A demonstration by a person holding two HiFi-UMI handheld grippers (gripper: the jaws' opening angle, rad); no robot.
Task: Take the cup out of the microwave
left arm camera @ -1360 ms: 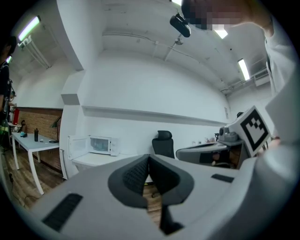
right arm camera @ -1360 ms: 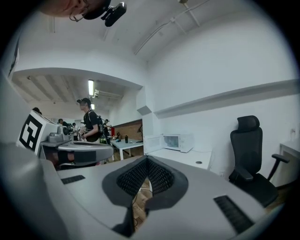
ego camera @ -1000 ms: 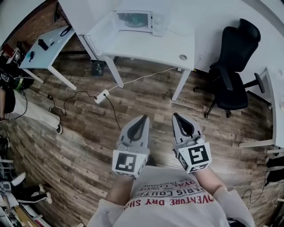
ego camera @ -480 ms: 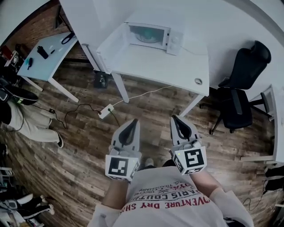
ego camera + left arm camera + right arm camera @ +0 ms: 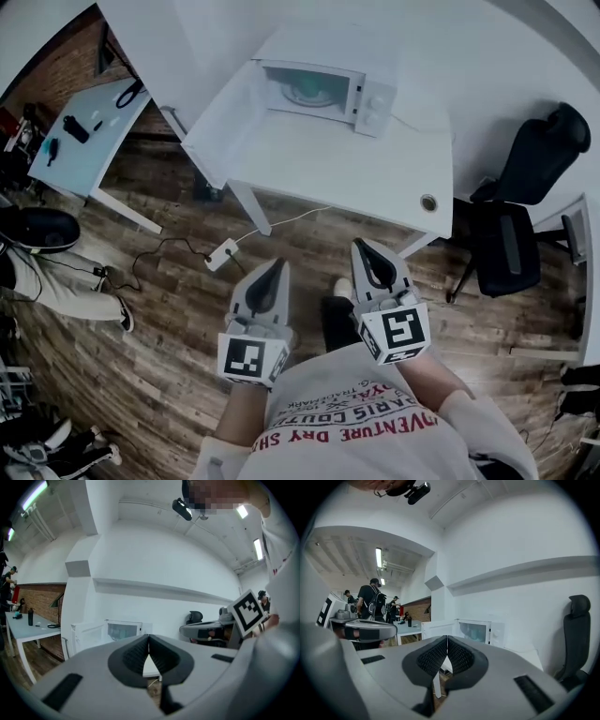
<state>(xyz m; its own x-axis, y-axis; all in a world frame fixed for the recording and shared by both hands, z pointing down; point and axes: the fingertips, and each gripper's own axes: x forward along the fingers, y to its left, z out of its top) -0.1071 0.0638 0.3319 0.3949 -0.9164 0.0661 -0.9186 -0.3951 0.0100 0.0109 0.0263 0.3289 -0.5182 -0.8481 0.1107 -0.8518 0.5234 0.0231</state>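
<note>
Dark wood planks are running across the floor [image 5: 159, 309]. A white table [image 5: 356, 164] is standing against the white wall [image 5: 487, 47], a black office chair [image 5: 548, 155] sitting by its right edge. A pale table [image 5: 75, 164] is flanking a brick wall [image 5: 56, 70]. Ceiling strip lights [image 5: 378, 557] are glowing.

The white table [image 5: 356, 173] bears 1 open microwave [image 5: 328, 56].
</note>
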